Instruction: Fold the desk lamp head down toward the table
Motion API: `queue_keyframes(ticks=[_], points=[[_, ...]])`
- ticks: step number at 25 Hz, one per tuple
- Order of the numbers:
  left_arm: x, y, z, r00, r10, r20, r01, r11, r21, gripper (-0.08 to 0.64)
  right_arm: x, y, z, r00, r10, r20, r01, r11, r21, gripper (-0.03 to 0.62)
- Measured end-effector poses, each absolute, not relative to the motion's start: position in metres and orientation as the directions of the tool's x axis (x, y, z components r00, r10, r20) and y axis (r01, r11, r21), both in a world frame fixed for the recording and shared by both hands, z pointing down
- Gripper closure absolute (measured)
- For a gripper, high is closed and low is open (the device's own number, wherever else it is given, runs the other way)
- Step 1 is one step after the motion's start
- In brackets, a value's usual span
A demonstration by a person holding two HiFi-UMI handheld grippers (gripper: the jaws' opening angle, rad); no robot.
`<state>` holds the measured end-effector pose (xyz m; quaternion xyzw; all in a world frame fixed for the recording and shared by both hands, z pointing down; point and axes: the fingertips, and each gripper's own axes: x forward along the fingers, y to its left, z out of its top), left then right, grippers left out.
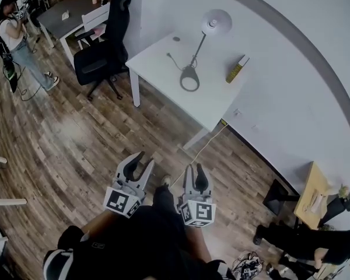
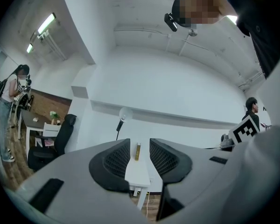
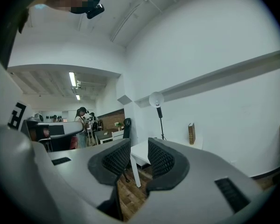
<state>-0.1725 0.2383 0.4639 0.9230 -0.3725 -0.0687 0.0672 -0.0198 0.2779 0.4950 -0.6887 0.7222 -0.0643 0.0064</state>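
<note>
**A:** Where do the two claws sit in the head view?

**B:** Low and near the middle. The left claw is just left of the right claw, and both point toward the top of the frame. Their marker cubes are nearest the body.

**A:** And their jaws?

**B:** They stand apart on both. In each gripper view the ribbed pads face each other with nothing held between them.

**A:** Arms?

**B:** Both forearms rise from the bottom edge to the grippers, roughly parallel.

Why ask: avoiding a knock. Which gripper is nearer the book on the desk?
Right. The right gripper is well short of the book, slightly to its left; the left gripper is farther left.
</note>
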Motion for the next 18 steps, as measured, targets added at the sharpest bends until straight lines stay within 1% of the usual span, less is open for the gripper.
queue_keyframes(ticks=[9, 18], points=[[-0.097, 0.168, 0.452, 0.69, -0.721, -0.067, -0.705, -0.69, 0.166, 0.428, 0.05, 0.205, 0.494, -0.097, -0.99, 0.098, -0.99, 0.086, -0.115, 0.477], [-0.044, 0.123, 0.439, 0.641, -0.765, -0.068, -0.748, -0.642, 0.166, 0.428, 0.094, 0.148, 0.491, -0.184, -0.977, 0.109, -0.98, 0.174, -0.097, 0.477]])
